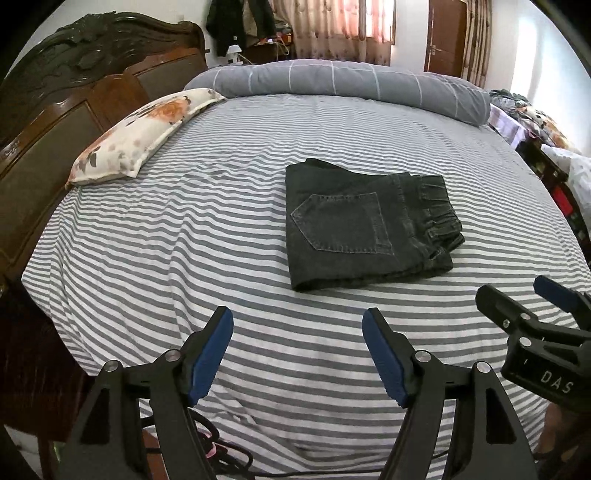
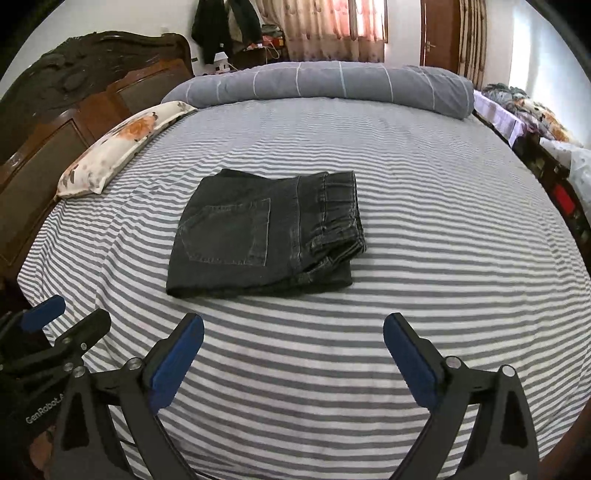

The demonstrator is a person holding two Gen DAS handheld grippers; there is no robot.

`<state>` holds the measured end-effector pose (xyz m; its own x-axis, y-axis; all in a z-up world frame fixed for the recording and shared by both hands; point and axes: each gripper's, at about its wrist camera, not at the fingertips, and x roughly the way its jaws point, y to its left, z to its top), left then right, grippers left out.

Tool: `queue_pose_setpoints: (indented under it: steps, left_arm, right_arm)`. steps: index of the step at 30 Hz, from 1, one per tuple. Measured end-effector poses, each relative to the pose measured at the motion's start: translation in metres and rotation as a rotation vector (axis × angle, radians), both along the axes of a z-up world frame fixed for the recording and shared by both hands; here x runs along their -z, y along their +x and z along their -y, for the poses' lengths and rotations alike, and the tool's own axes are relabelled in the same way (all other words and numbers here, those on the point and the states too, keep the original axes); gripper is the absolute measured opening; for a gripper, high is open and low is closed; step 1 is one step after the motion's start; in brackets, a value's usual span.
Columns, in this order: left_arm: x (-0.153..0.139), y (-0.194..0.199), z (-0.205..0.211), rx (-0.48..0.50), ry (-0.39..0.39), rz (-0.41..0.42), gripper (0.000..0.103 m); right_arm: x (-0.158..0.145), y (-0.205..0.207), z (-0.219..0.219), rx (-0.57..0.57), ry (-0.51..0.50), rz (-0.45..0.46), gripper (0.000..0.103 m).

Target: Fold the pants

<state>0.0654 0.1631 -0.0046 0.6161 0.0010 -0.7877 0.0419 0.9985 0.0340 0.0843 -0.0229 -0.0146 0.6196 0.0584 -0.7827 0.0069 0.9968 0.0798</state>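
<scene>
The pants (image 1: 365, 225), dark grey denim, lie folded into a compact rectangle on the bed (image 1: 221, 229), resting flat on its grey-and-white striped sheet. A back pocket faces up on the top layer, and the gathered waistband with its belt loops forms the rectangle's right-hand edge, where the stacked layers show slightly fanned. In the left wrist view the bundle sits right of centre; in the right wrist view it lies left of centre. The left tongs (image 1: 297, 325) hover over the near part of the sheet with their blue pads spread apart, nothing between them, clear of the denim. The right tongs (image 2: 293, 330) hang just beside them, pads spread wider still, also holding nothing, with only striped sheet showing in the gap. Each tool appears at the edge of the other's view: the right one at the lower right of the left camera, the left one at the lower left of the right camera. A floral pillow (image 1: 140, 136) in cream and orange lies against the dark carved wooden headboard (image 1: 74, 85) on the left side of the bed, well apart from the pants. A rolled grey quilt (image 1: 351, 83) with thin white lines stretches across the far edge of the mattress. Behind it hang patterned curtains (image 1: 332, 33), and a brown door (image 1: 445, 40) stands to their right.
</scene>
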Motion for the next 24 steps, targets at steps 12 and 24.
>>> queue_pose_setpoints:
  steps: [12, 24]
  left_arm:
    - [0.003, -0.013, 0.011, 0.012, 0.019, 0.004, 0.073]
    - [0.002, -0.019, 0.017, 0.018, 0.04, 0.018, 0.073]
  right_arm:
    - [0.008, -0.013, -0.001, -0.002, -0.008, -0.011, 0.096]
    - [0.009, -0.019, -0.002, -0.005, -0.008, -0.01, 0.096]
